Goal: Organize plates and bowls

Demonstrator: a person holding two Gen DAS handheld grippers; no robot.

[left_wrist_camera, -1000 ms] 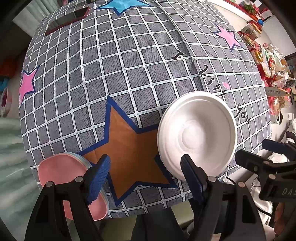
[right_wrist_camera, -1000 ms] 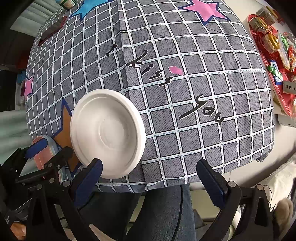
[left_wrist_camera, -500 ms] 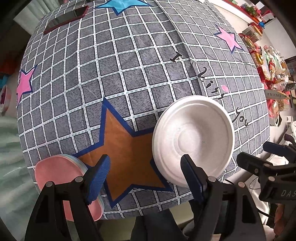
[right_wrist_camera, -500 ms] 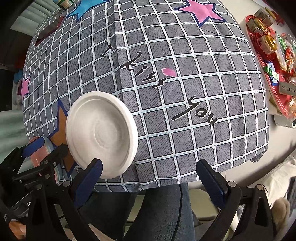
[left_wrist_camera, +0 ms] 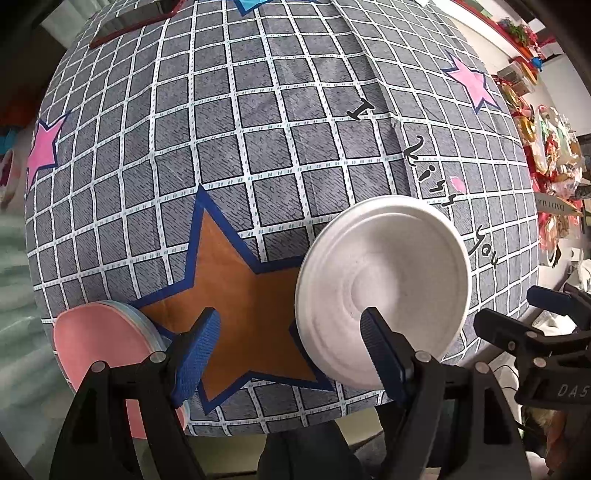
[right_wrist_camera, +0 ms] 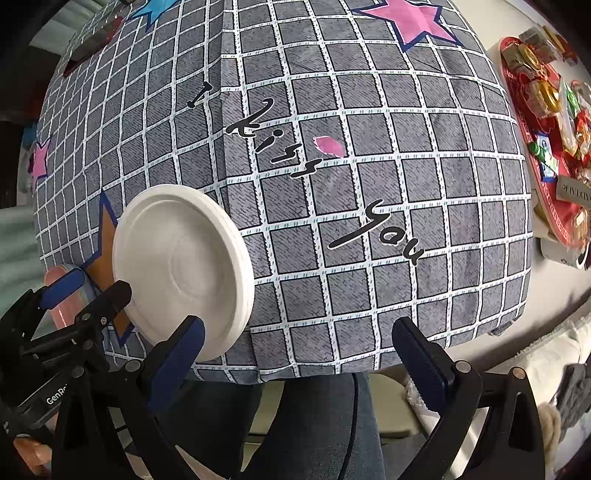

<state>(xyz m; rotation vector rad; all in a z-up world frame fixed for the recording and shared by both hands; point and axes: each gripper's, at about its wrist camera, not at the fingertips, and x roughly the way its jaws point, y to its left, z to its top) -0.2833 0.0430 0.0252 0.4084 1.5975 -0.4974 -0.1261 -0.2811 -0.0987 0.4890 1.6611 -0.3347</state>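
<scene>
A stack of white foam bowls [left_wrist_camera: 384,291] sits near the table's front edge on the grey checked cloth; it also shows in the right wrist view [right_wrist_camera: 181,266]. A stack of pink and pale blue plates [left_wrist_camera: 99,347] lies at the front left corner, partly behind my left finger. My left gripper [left_wrist_camera: 291,350] is open and empty, above the orange star, between the plates and the bowls. My right gripper [right_wrist_camera: 295,350] is open and empty over the front edge, to the right of the bowls. Its left finger overlaps the bowls' rim in view.
A dark red phone [left_wrist_camera: 133,22] lies at the table's far left. A red tray of sweets and packets [right_wrist_camera: 546,122] stands off the table's right side. The person's legs [right_wrist_camera: 314,424] are below the front edge.
Both grippers have drawn back slightly toward the front edge and drifted left. The bowls and plates have not moved. Both grippers stay open.
</scene>
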